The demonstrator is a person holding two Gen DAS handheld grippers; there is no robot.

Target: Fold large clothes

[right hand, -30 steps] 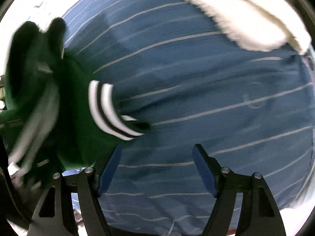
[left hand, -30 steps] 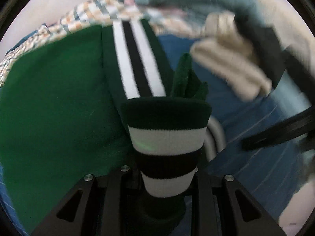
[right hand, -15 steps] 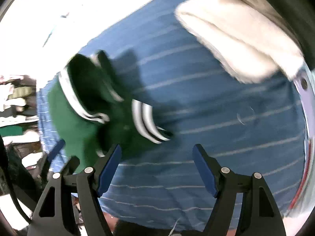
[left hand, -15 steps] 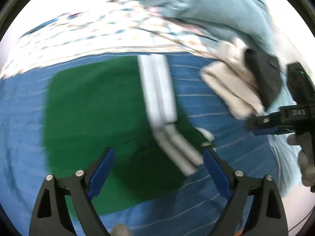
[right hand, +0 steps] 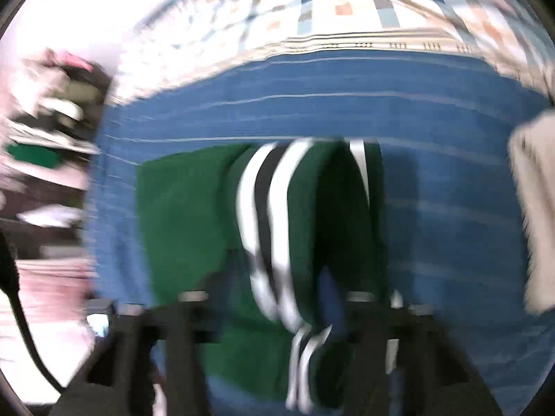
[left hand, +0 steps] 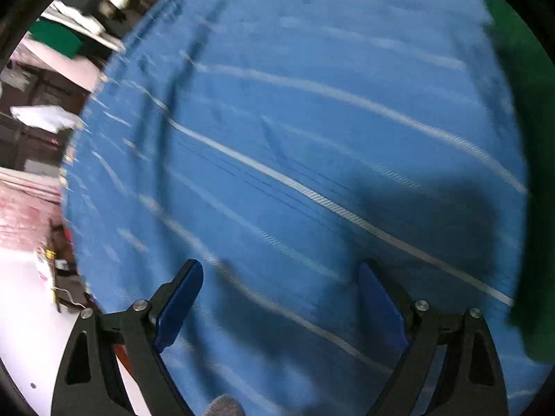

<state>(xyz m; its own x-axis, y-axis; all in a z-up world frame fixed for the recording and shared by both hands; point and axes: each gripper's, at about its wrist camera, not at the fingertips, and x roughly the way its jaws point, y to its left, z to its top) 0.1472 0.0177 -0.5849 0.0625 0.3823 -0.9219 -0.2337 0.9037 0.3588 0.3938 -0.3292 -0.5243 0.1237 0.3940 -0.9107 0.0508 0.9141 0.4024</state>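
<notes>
From the left wrist view, the left hand-held gripper (left hand: 277, 305) hung released, its blue-padded fingers (left hand: 178, 303) wide apart with nothing between them, over the blue cloth with thin white stripes (left hand: 295, 138) that covered the table. Only a green edge of the garment (left hand: 527, 173) showed at the far right, well away from those fingers, so a blind grab there risked catching the cloth instead.

From the right wrist view, badly smeared, the green sweater with black-and-white striped trim (right hand: 194, 228) lay on the blue cloth, a striped band (right hand: 267, 215) bunched over its middle. I could not tell whether the right hand-held gripper (right hand: 277, 312) was clenched or released. That loose band could slide and undo the fold. A cream fuzzy garment (right hand: 534, 208) sat near enough to get dragged.
</notes>
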